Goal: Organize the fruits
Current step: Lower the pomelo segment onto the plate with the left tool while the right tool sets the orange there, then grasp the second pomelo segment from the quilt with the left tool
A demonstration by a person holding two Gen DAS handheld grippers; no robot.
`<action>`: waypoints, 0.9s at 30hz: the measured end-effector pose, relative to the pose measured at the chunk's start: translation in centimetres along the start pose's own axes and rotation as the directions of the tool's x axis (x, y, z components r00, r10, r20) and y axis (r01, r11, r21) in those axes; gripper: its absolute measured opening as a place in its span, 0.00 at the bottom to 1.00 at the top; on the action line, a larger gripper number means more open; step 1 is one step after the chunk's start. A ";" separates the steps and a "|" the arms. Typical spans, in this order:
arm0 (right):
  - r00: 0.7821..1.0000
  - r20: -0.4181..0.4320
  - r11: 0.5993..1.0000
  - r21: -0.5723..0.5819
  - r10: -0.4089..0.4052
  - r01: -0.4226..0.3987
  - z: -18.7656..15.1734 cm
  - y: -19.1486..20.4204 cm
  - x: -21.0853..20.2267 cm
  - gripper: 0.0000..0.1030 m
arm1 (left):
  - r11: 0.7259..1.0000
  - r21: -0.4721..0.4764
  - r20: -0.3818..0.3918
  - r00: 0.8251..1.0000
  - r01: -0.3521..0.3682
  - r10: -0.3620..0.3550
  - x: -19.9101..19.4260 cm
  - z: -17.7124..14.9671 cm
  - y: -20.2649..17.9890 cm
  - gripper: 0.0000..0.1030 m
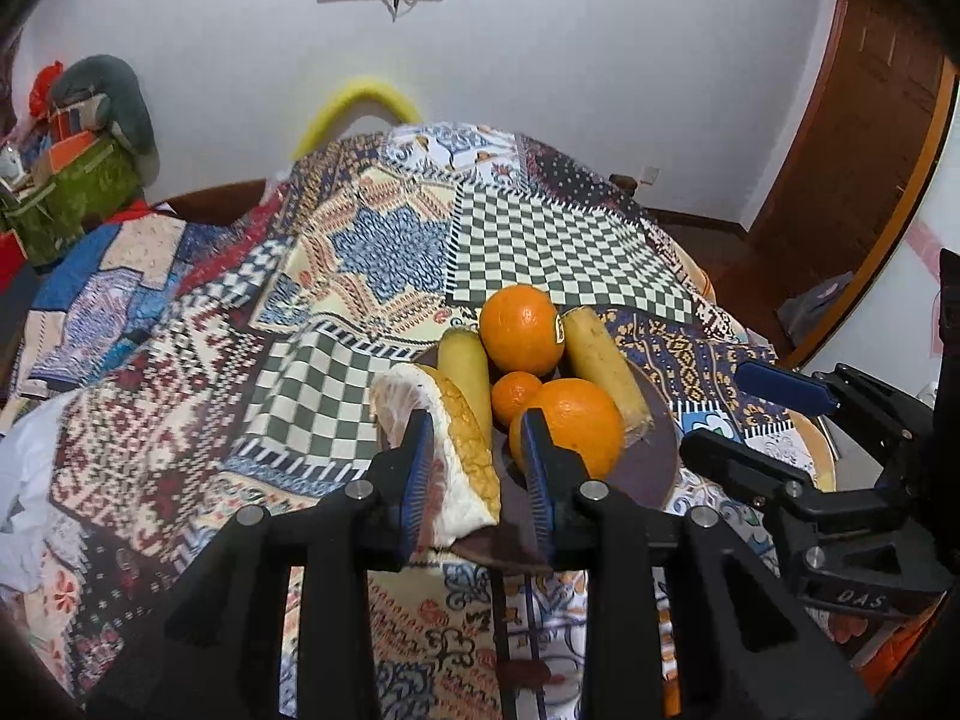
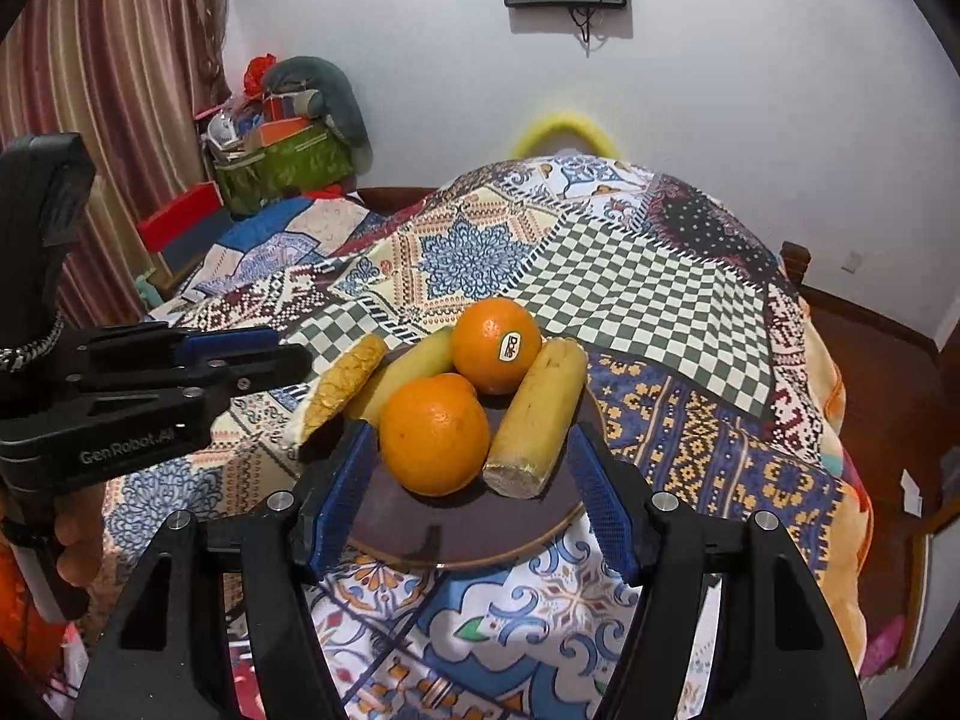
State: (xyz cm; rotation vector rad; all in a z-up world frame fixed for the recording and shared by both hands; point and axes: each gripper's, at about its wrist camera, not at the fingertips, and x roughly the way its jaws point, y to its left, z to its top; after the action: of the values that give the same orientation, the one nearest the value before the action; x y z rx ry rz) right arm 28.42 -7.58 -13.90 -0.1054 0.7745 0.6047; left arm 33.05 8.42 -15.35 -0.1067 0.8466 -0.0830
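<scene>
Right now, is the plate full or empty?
Full: the dark plate holds two oranges, a tangerine, bananas and a pomelo wedge.

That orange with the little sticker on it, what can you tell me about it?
The stickered orange is a large, round, bright fruit with glossy, dimpled peel and no visible damage. A small oval label, white with dark lettering, sits on its right side in the right wrist view. It rests at the far side of a dark round plate, behind a second large orange. A yellow banana piece leans against its right, another yellowish fruit lies at its left. Neither gripper touches it.
</scene>
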 end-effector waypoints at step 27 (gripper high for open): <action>0.997 0.033 0.998 0.008 -0.066 0.066 -7.6 3.0 -11.4 0.67 | 0.998 0.068 -0.011 1.000 -0.001 0.002 -12.2 -10.9 -4.6 0.57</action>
State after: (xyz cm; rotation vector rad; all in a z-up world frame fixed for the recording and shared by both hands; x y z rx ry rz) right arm 15.68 -12.80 -11.22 -0.1140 0.7383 0.5403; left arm 16.71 4.61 -12.91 -0.0419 0.8536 -0.1105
